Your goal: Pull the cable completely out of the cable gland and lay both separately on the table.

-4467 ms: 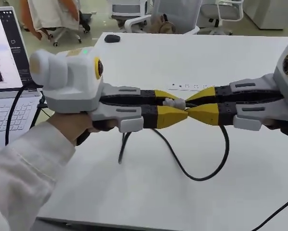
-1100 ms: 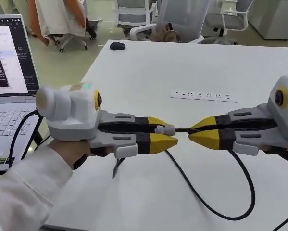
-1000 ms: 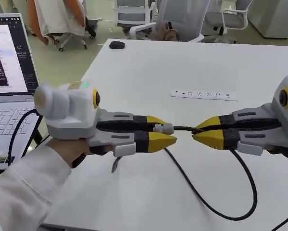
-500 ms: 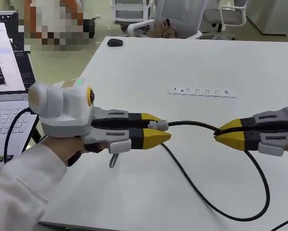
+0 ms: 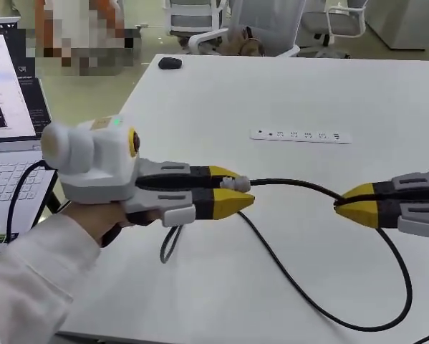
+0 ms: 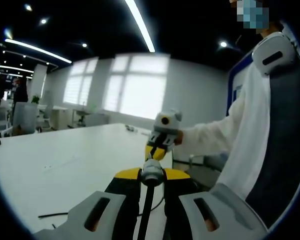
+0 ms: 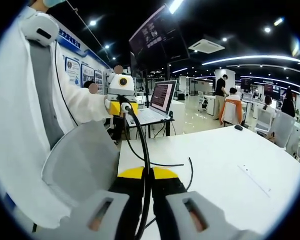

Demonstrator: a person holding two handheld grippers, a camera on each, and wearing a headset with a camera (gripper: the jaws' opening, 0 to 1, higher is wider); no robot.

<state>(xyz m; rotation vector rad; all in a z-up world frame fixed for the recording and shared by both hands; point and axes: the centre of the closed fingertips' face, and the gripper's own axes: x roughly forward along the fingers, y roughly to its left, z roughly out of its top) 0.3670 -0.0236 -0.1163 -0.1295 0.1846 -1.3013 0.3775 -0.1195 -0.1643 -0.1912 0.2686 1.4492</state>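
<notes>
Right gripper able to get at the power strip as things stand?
Probably not yet: the right gripper is shut on the cable, which runs to the gland held by the left gripper. Bare table lies between it and the power strip.

Power strip (image 5: 300, 135) and mouse (image 5: 170, 63) lie on white table (image 5: 271, 86).

The head view looks forward and down over the desk (image 5: 293, 93), close above the left tool (image 5: 244, 195) and right tool (image 5: 341, 206). Each gripper view looks low along its own jaws, facing the other tool; all three share the cable (image 5: 289, 182) stretched between.
</notes>
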